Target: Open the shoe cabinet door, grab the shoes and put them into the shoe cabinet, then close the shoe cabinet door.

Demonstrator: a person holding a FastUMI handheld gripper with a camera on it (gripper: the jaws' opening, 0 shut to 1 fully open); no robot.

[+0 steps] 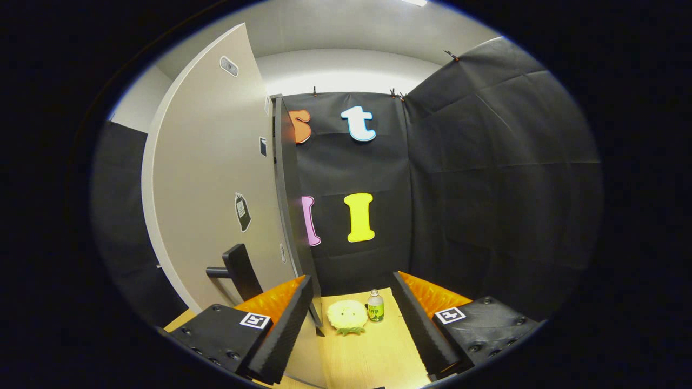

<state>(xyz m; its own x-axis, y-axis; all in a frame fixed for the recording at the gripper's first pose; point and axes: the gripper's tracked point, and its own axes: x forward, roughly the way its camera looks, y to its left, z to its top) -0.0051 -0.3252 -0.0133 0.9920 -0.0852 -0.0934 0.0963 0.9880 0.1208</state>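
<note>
My gripper (351, 279) is open, with a wide gap and nothing between its fingers. Beyond the gap, a pale yellow fluffy shoe (347, 316) lies on the light wooden floor (373, 351). The tall beige shoe cabinet door (216, 183) rises to the left, and its dark handle (238, 270) sticks out just above my left finger (281, 319). The door's dark edge (289, 205) runs down to the floor just ahead of that finger. I cannot tell from here whether the door is open.
A small bottle (375, 306) with a green label stands upright right beside the shoe. Black cloth walls (486, 189) close the booth behind and to the right. Stickers dot the cabinet's beige face.
</note>
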